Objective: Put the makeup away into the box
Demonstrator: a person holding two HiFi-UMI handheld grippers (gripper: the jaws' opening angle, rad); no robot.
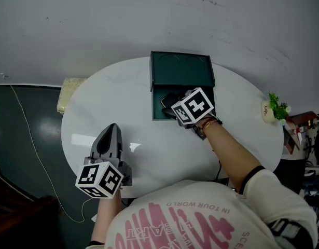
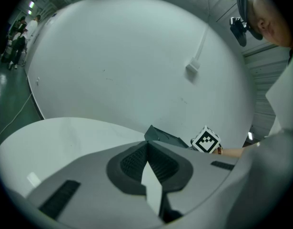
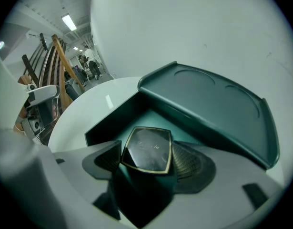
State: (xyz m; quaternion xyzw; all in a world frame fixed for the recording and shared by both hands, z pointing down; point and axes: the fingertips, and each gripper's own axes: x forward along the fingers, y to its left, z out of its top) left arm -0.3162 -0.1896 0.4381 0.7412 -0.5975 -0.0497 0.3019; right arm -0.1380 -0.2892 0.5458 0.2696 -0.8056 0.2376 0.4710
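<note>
Hanging over the open green box [image 1: 181, 70] on the table's [image 1: 97, 108] far side, the right tool [image 1: 171, 107] mostly covers its load in the head view. Its own view shows a black compact [image 3: 147, 149] clamped between its pads, above the box floor. The left tool [image 1: 110, 134], jaws together and empty, is near the table's front.

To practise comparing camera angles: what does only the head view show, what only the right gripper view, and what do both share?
Only the head view: the person's white shirt with pink print and a small green potted plant at the right. Only the right gripper view: the gold rim of the flat black makeup compact, held between the fingers of the right gripper, and a wooden railing behind. Both: the open dark green box and the oval white table.
</note>
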